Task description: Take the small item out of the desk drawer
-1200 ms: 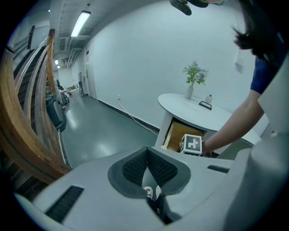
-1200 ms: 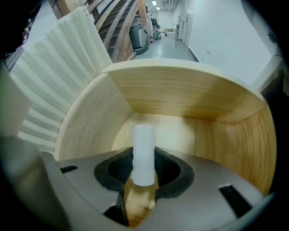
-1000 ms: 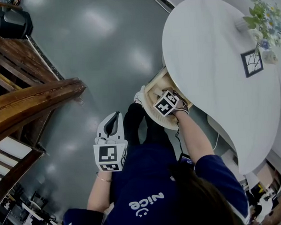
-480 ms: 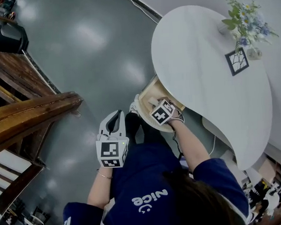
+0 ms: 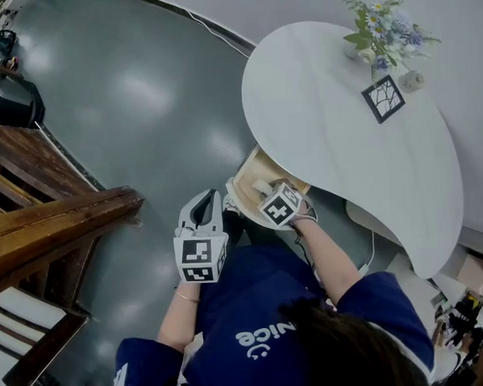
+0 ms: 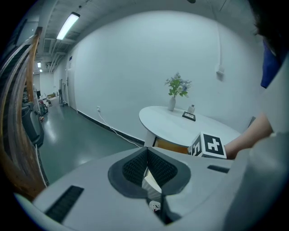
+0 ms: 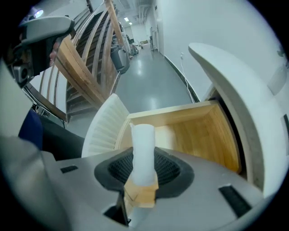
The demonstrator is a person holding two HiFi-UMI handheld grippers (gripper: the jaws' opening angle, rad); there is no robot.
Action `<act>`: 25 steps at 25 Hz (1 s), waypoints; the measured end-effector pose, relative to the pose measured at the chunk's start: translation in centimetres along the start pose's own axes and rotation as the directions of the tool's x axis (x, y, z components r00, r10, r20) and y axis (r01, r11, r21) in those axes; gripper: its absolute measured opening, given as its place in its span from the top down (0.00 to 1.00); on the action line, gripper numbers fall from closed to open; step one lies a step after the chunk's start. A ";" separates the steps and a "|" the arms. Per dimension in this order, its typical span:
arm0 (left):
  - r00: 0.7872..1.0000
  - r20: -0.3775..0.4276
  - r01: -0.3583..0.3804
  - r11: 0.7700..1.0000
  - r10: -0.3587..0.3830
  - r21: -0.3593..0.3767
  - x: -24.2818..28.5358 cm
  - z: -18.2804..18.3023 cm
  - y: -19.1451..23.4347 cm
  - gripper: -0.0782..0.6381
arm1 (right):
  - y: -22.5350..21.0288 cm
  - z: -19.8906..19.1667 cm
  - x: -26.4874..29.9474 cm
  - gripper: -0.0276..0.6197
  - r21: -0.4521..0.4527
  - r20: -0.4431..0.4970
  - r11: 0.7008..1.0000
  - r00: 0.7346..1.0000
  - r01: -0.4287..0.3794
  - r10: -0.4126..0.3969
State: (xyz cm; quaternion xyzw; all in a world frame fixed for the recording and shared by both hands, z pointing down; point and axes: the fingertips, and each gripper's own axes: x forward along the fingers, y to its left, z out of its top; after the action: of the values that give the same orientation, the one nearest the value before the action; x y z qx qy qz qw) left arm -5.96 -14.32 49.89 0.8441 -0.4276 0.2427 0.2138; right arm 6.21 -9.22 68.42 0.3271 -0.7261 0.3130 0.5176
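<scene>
Small white item (image 7: 143,144) pinched in the right gripper (image 7: 144,177), above the open drawer (image 7: 203,131).
White cylinder on a wooden base, upright between the pads; drawer tucked under the white surface (image 5: 343,134); left gripper (image 6: 146,159) pressed together, empty.

This is a bare, studio-like indoor hall: a glossy grey floor (image 5: 139,97), a plain white wall (image 6: 126,67), a ceiling strip light (image 6: 67,26), a wooden staircase (image 5: 57,215), and a white table (image 5: 336,143) with a vase of flowers (image 5: 379,36) and 1 small frame (image 5: 383,98).
</scene>
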 end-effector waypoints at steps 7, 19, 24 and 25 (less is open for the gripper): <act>0.998 0.012 0.063 0.998 -0.063 0.027 1.3 1.1 -1.3 0.89 | 0.5 -0.2 -2.9 0.74 0.064 0.045 0.998 0.999 0.013 -0.016; 0.983 0.025 0.177 0.978 -0.181 0.109 3.6 3.3 -4.4 0.89 | 0.0 -0.8 -8.4 0.74 0.285 0.170 0.956 0.978 0.068 -0.120; 0.969 0.031 0.237 0.959 -0.244 0.154 4.1 3.9 -6.4 0.89 | -0.8 -1.4 -10.8 0.74 0.359 0.213 0.927 0.957 0.109 -0.196; 0.967 0.034 0.246 0.956 -0.254 0.159 4.2 4.0 -6.8 0.89 | -1.0 -1.5 -11.2 0.74 0.371 0.222 0.921 0.952 0.118 -0.211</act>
State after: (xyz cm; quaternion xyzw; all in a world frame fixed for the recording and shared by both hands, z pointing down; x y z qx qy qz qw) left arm 2.70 -15.53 48.14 0.9116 -0.3030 0.2231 0.1656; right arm 10.63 -6.87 58.24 0.5127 -0.6886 0.3483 0.3764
